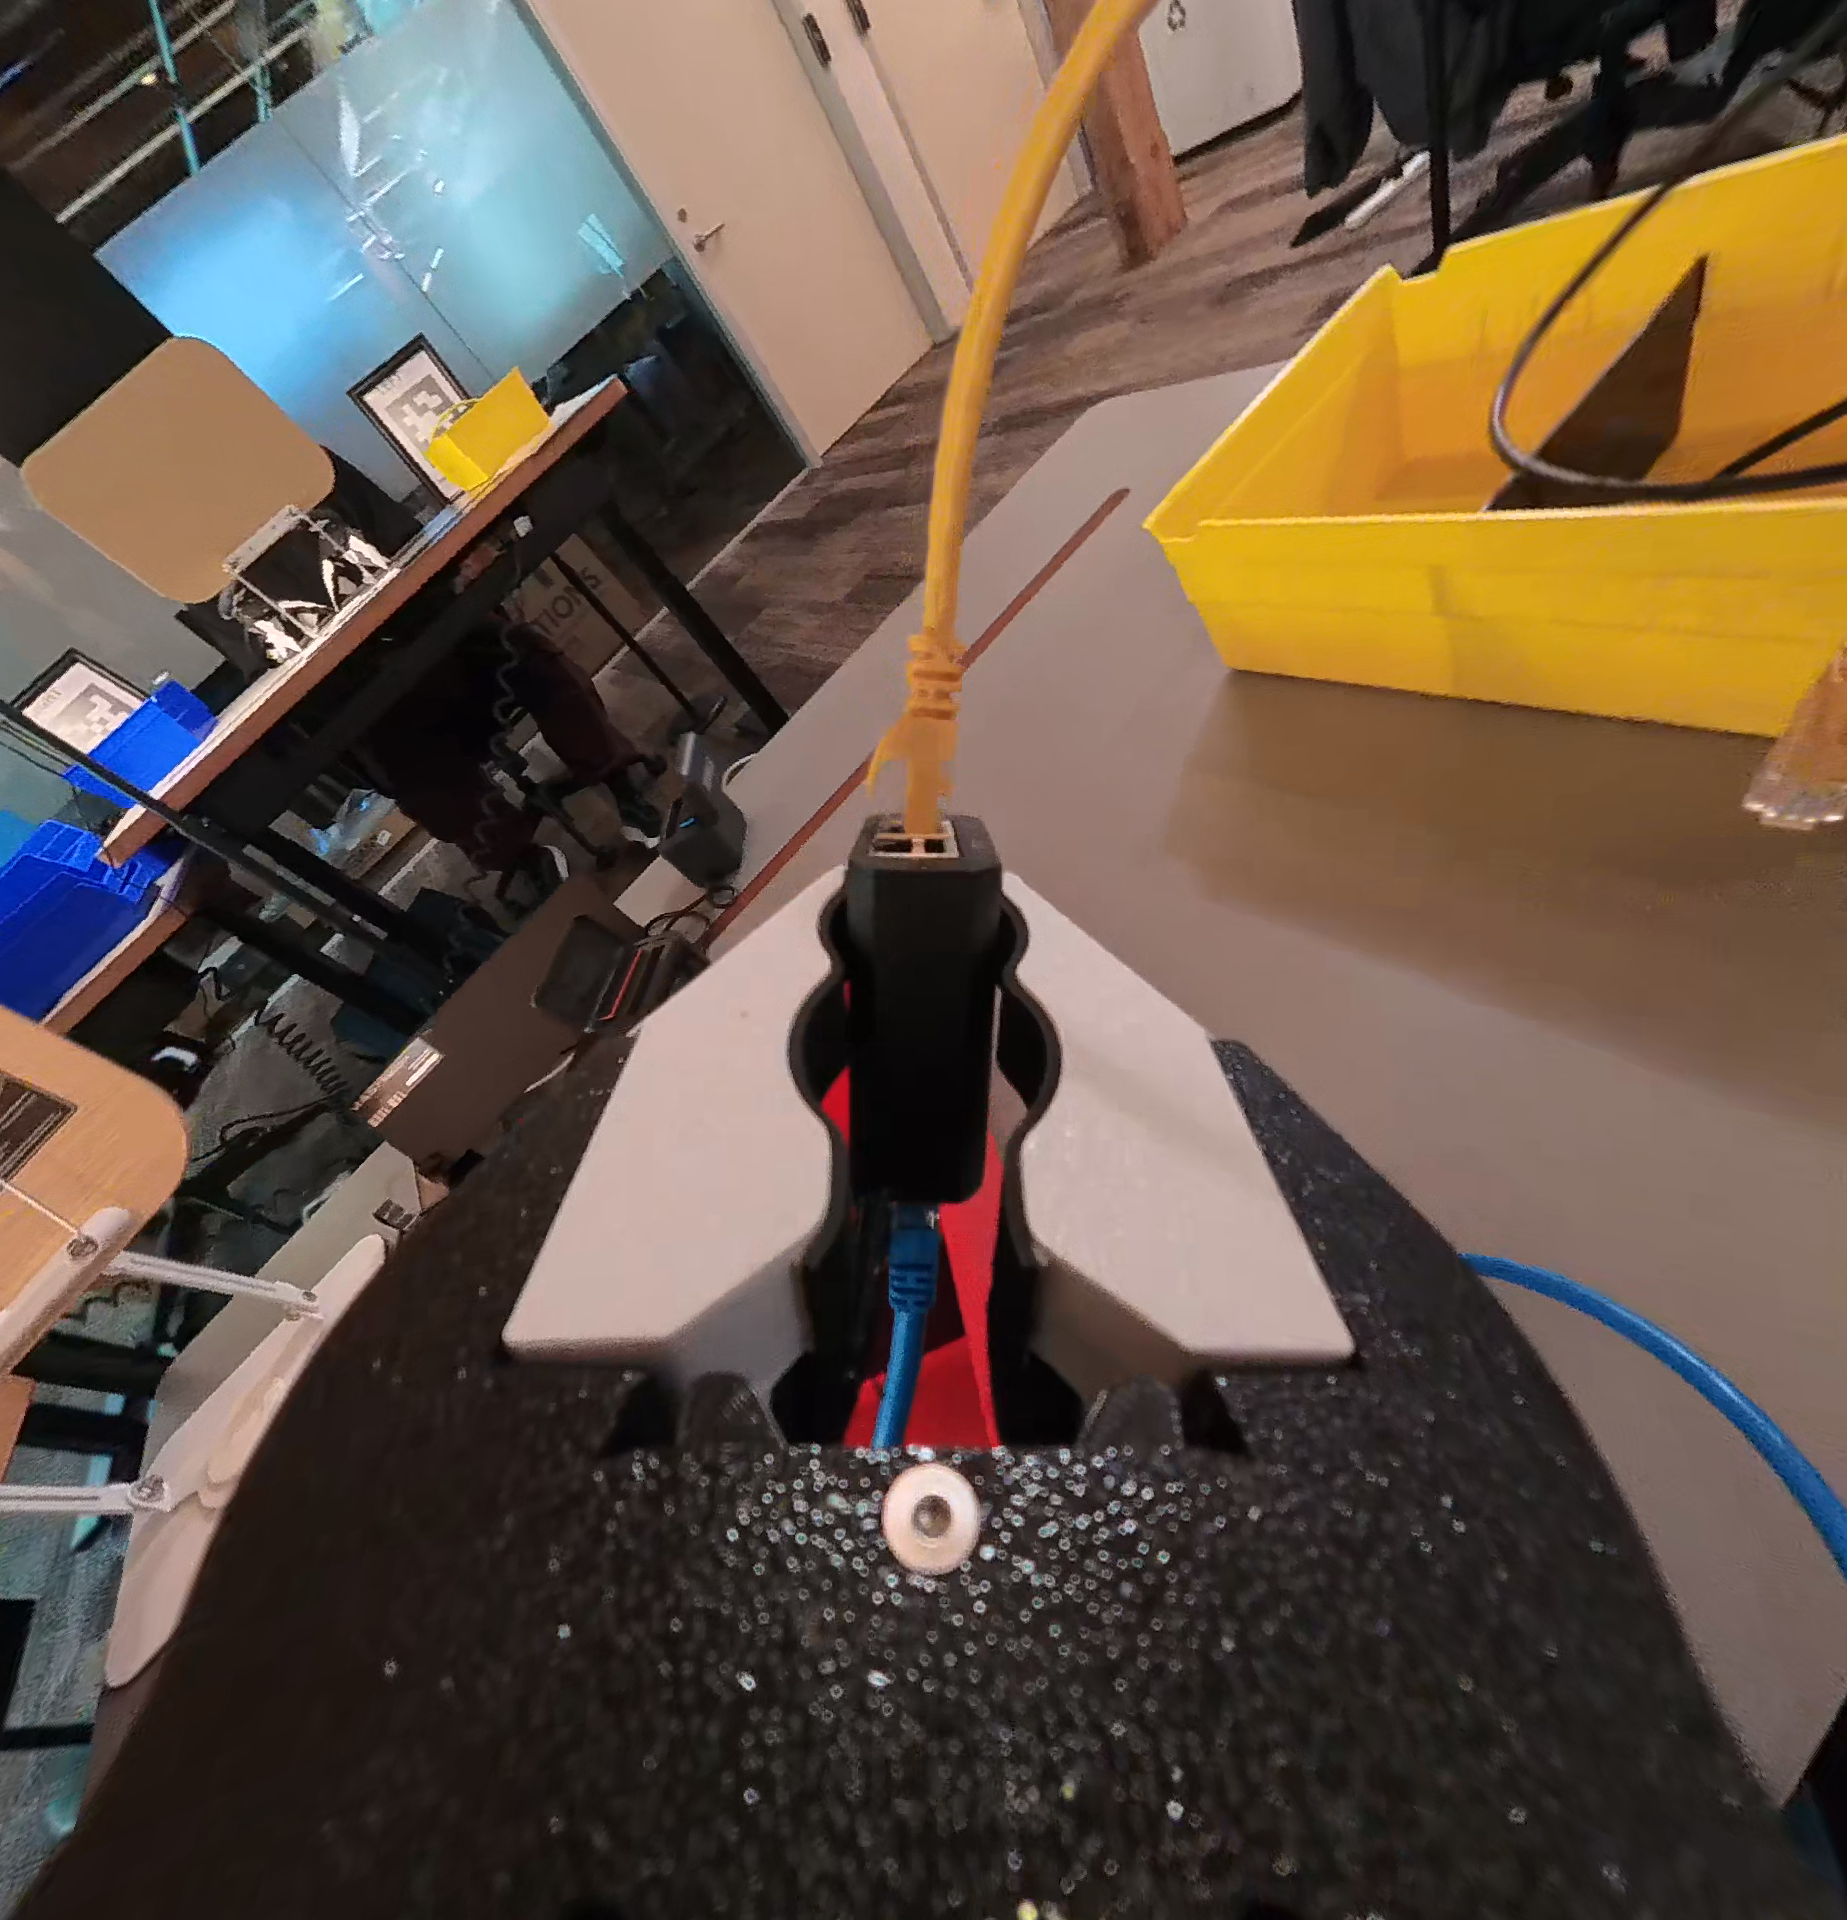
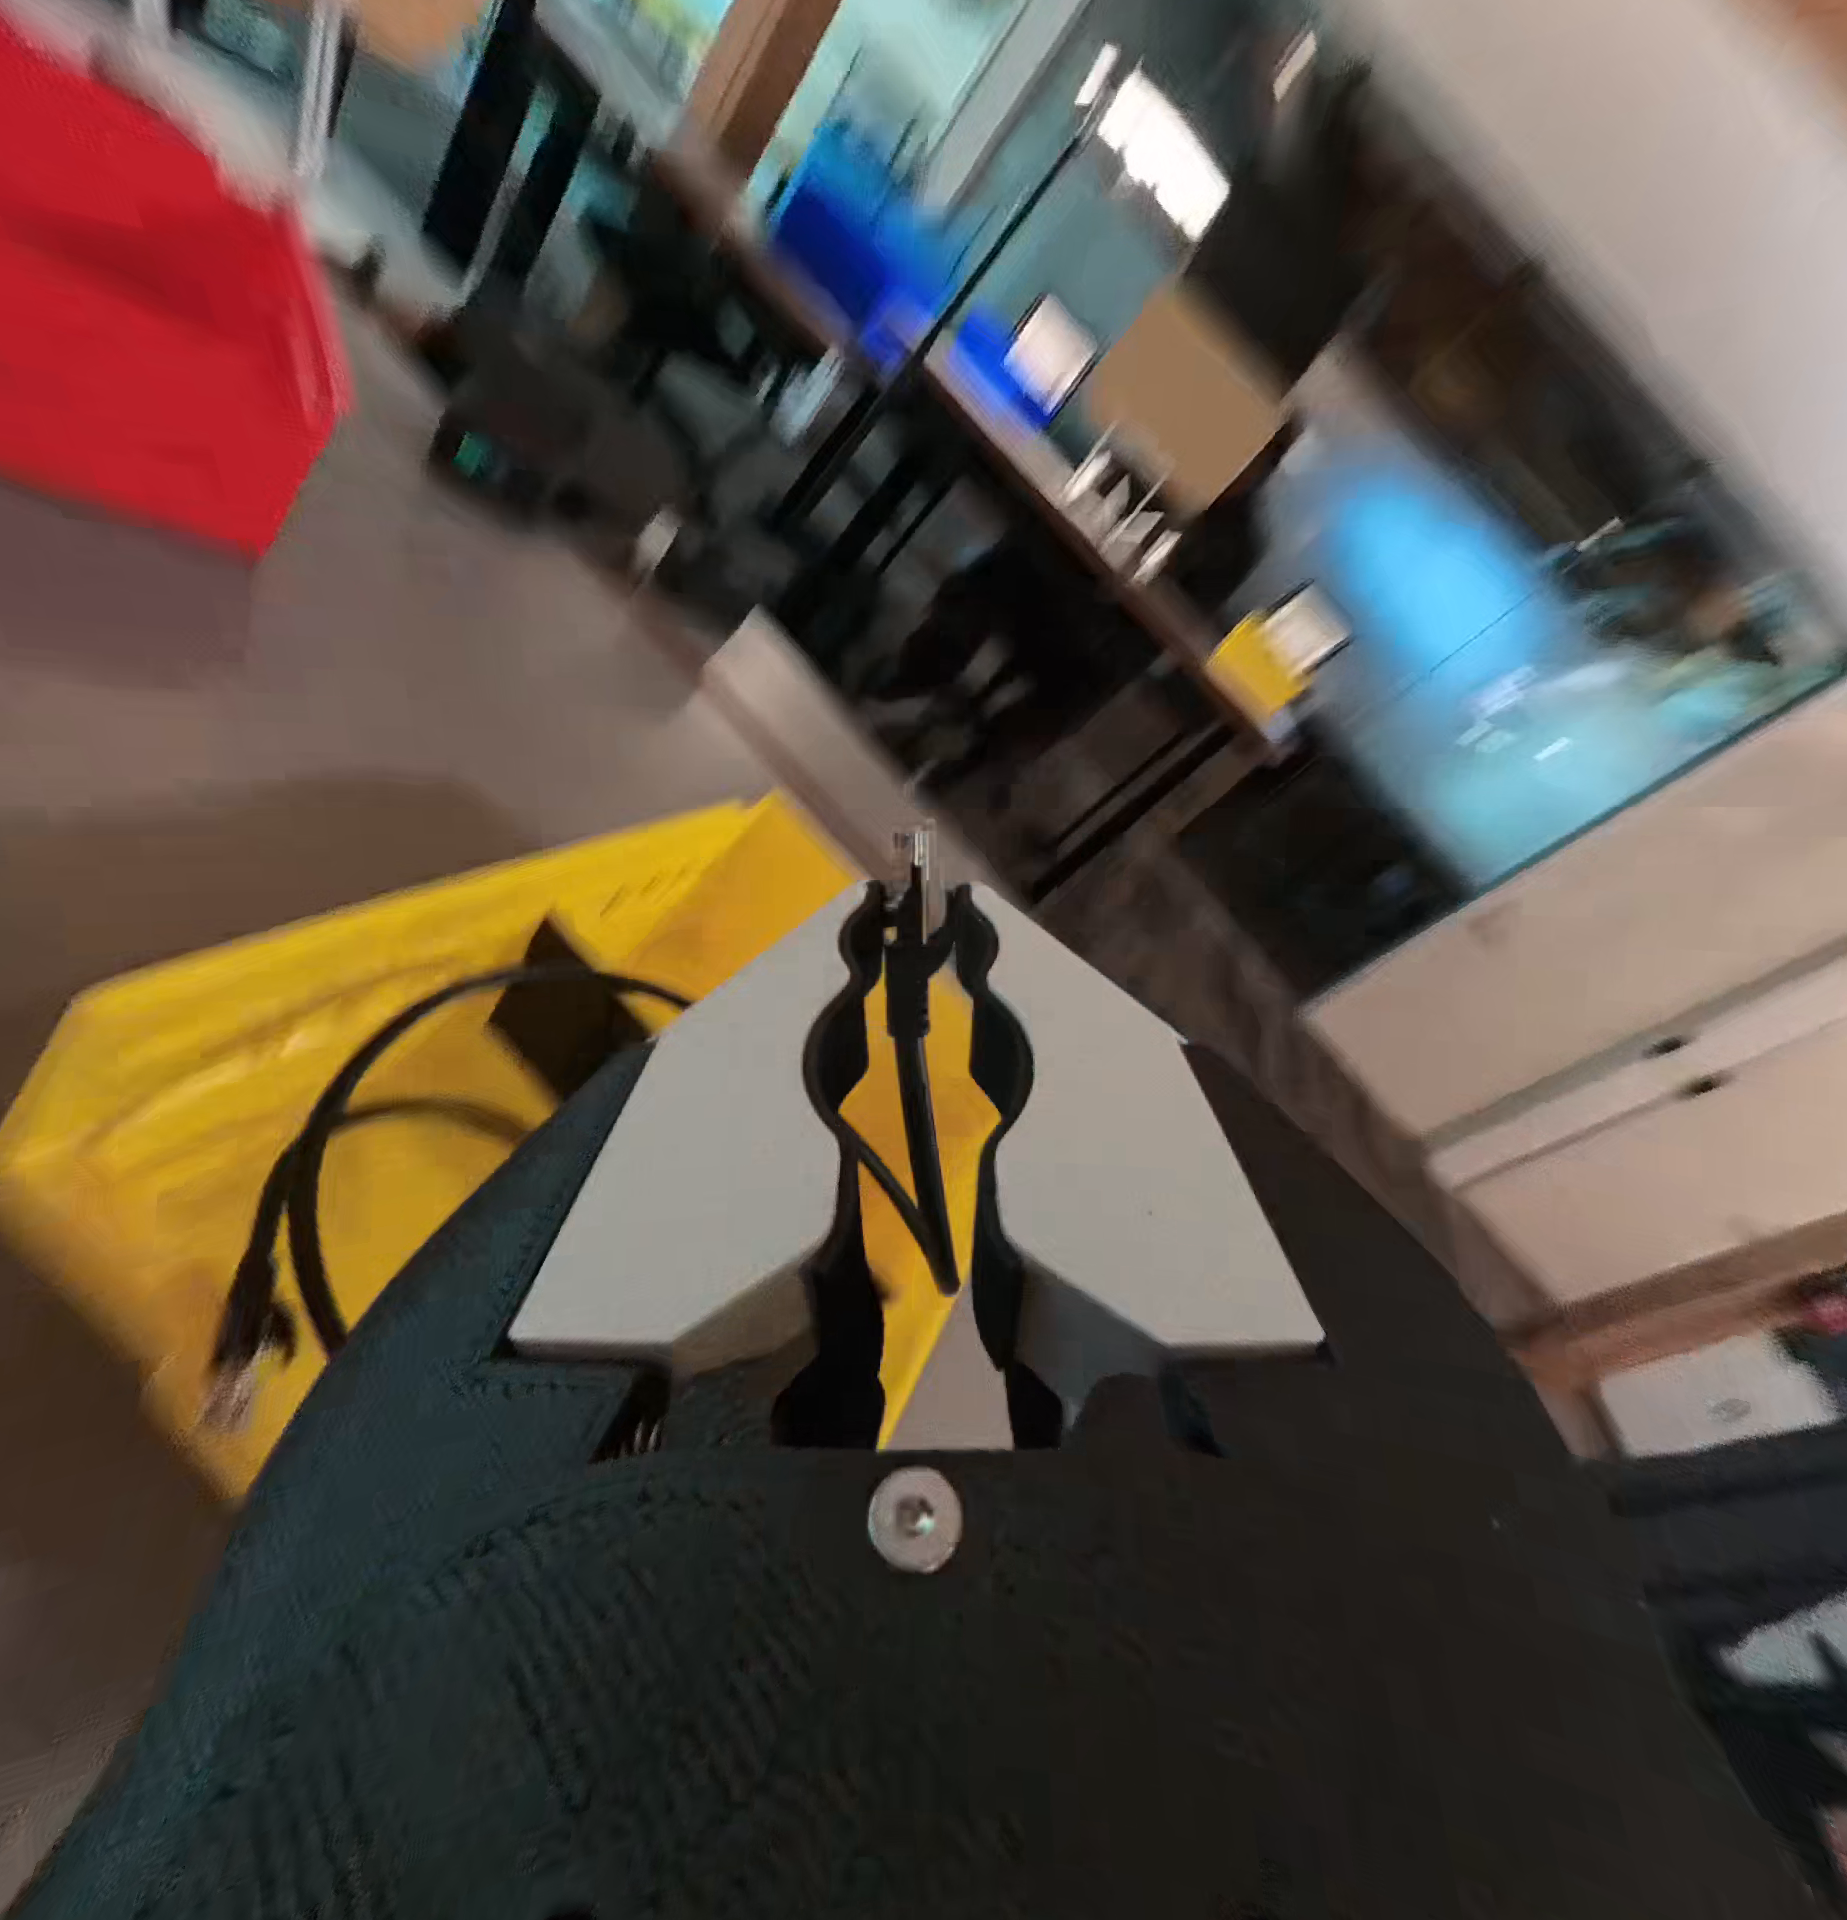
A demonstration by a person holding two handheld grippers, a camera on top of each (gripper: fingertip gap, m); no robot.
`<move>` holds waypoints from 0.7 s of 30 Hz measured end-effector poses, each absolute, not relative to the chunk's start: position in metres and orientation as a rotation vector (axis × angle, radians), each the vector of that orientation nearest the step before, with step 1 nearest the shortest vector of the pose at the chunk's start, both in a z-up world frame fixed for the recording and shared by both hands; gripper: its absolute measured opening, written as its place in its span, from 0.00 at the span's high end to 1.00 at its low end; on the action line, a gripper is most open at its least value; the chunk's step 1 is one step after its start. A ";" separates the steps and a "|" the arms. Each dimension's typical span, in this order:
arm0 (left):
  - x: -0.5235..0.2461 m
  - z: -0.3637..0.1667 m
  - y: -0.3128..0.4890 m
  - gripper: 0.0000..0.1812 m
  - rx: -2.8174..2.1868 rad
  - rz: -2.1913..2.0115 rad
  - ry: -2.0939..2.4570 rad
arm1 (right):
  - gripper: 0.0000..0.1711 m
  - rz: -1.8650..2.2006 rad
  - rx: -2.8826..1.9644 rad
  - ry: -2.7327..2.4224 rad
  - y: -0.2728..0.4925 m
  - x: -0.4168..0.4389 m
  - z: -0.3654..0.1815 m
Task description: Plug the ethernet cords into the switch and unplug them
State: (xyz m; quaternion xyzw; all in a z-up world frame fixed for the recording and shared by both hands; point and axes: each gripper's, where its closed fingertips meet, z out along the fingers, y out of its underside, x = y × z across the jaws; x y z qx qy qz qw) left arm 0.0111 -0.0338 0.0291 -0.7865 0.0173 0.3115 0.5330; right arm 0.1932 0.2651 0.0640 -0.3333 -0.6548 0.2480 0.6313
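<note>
The left hand-held gripper (image 1: 924, 997) is closed around a small black switch (image 1: 921, 1013), which stands lengthwise between its fingers and is held above the table (image 1: 1470, 987). The switch's long axis runs along the fingers, from 6 o'clock to 12 o'clock in the left wrist view, with its port face pointing away at 12 o'clock. A yellow cord (image 1: 986, 343) is seated in one of those far ports and arcs up and off past the top of the view, while a blue cord (image 1: 908, 1309) enters the switch's near end at 6 o'clock and loops out toward 4 o'clock. A loose clear plug (image 1: 1823, 748) shows at 3 o'clock, in front of a yellow bin (image 1: 1418, 582) on the table at 2 o'clock. The right hand-held gripper (image 2: 917, 914) is closed on the plug end of a black cord (image 2: 914, 1091), its clear tip sticking out past the fingertips toward 12 o'clock and its long axis lying along the fingers; the rest of the cord trails back to 9 o'clock into the same yellow bin (image 2: 171, 1091). The right wrist view is blurred, so the plug's clip side cannot be told. The step in hand appears to be plugging in, with the black cord likely next. That move would call for lining up the plug's axis with a free port beside the yellow cord, turning the clip to match, and pushing straight in while the left side braces the switch.
</note>
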 end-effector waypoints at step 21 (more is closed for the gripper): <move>0.041 -0.020 0.000 0.88 -2.031 1.003 0.417 | 0.58 0.557 -1.238 -2.090 0.237 0.196 -0.046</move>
